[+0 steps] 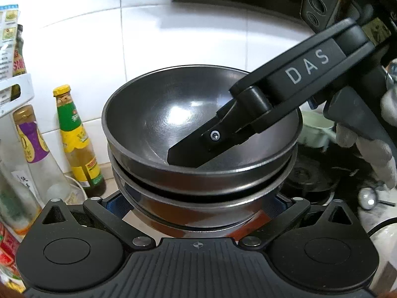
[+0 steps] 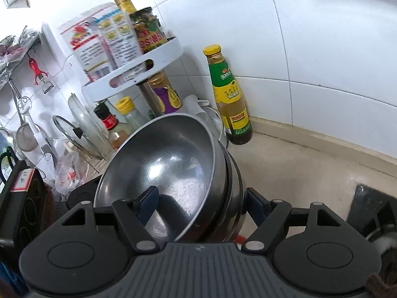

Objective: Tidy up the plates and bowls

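Three nested steel bowls form a stack (image 1: 198, 198) at the centre of both views. The top bowl (image 1: 158, 114) (image 2: 173, 159) sits slightly askew in the ones below. My left gripper (image 1: 196, 203) holds the lower bowls, with its blue pads pressed against opposite sides. My right gripper (image 2: 202, 203) straddles the stack's wall. One of its fingers (image 1: 193, 149) lies inside the top bowl, and the other finger (image 2: 255, 203) is against the outside of the lower bowls. In the left wrist view the bowls hide that outer finger.
A green-and-yellow sauce bottle (image 1: 77, 136) (image 2: 228, 94) stands against the tiled wall. A white rack (image 2: 139, 67) with bottles and boxes is on the left, and pot lids (image 2: 74, 129) lean below it. A gas burner (image 1: 310, 173) and a pale cup (image 1: 315, 129) are on the right, near a gloved hand (image 1: 377, 154).
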`<state>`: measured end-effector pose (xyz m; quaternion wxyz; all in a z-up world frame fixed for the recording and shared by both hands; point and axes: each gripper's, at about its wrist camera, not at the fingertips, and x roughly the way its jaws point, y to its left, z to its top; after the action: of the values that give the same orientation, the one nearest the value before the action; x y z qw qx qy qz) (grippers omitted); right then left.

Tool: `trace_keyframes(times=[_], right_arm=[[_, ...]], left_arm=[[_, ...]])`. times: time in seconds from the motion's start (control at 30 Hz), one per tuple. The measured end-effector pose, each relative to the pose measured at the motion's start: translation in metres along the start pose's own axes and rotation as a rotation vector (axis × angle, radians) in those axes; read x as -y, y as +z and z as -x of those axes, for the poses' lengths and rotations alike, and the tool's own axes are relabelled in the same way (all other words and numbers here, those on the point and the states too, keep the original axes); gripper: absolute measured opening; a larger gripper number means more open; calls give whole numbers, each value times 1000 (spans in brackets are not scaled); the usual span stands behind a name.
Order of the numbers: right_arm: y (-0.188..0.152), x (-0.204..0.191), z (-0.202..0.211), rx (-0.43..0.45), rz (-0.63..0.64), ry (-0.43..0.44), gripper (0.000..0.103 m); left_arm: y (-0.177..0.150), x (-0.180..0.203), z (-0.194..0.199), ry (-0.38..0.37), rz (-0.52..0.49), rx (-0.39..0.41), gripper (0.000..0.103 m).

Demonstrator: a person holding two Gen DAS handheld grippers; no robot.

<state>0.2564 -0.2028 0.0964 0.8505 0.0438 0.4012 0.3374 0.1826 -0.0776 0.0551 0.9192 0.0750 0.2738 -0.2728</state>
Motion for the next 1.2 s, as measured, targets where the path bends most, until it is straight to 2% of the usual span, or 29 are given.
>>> trace_keyframes(times=[0.1, 0.3, 0.67, 1.2], right_arm=[[-17, -10, 7, 3, -23, -27, 71], [-53, -16, 3, -23, -89, -58, 71], [-108, 4, -23, -44, -188, -97, 71], [-135, 27, -45, -80, -206, -97, 71]], left_arm=[[-11, 0, 17, -37, -4, 5, 103], [-44, 3, 27, -83, -26, -45, 103], [-85, 14, -4, -116, -46, -136, 103], [-113, 25, -33, -103, -59, -200, 103]])
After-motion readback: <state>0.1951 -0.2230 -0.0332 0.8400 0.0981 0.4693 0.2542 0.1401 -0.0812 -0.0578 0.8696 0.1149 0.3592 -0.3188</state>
